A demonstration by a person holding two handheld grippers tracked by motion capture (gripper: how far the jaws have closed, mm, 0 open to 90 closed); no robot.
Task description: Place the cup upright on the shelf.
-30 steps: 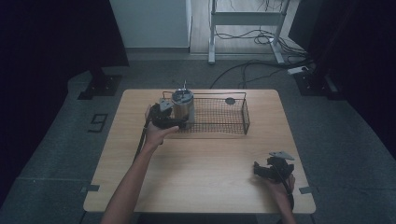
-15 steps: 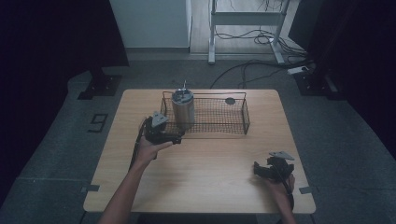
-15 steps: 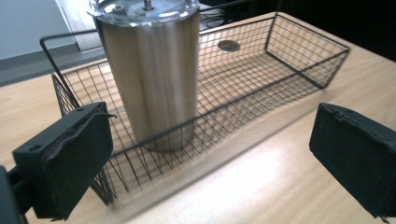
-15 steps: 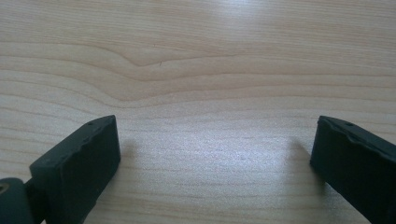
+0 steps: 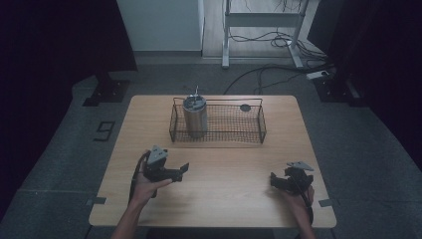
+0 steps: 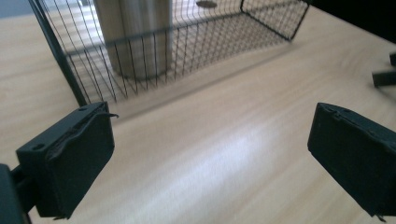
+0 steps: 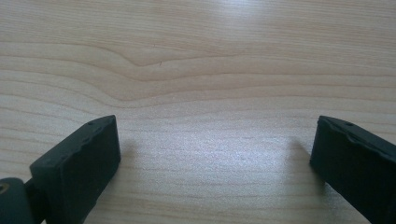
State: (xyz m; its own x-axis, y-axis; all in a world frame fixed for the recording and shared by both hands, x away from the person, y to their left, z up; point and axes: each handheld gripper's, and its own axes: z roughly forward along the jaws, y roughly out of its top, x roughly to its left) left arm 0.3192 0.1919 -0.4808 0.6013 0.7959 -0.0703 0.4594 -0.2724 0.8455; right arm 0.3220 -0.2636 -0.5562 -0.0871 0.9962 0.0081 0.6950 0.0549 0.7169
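Wooden bench [image 5: 224, 164] carries a wire basket [image 5: 217, 124] at its far side, a steel canister [image 5: 195, 116] upright in its left end. Left gripper [image 5: 180, 172] and right gripper [image 5: 276, 180] rest near, jaws spread, empty.

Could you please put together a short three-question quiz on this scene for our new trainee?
1. True or false: the metal cup lies on its side outside the wire basket.
2. Which compartment of the scene holds the small dark disc: A) the bare table in front of the basket, B) inside the basket near its far right end, C) between the right tongs?
3. Fill in: the left tongs are ____ and hold nothing.

Key
1. False: it stands upright inside the basket, at its left end.
2. B.
3. Open; in the left gripper view the jaws stand wide apart over bare wood.
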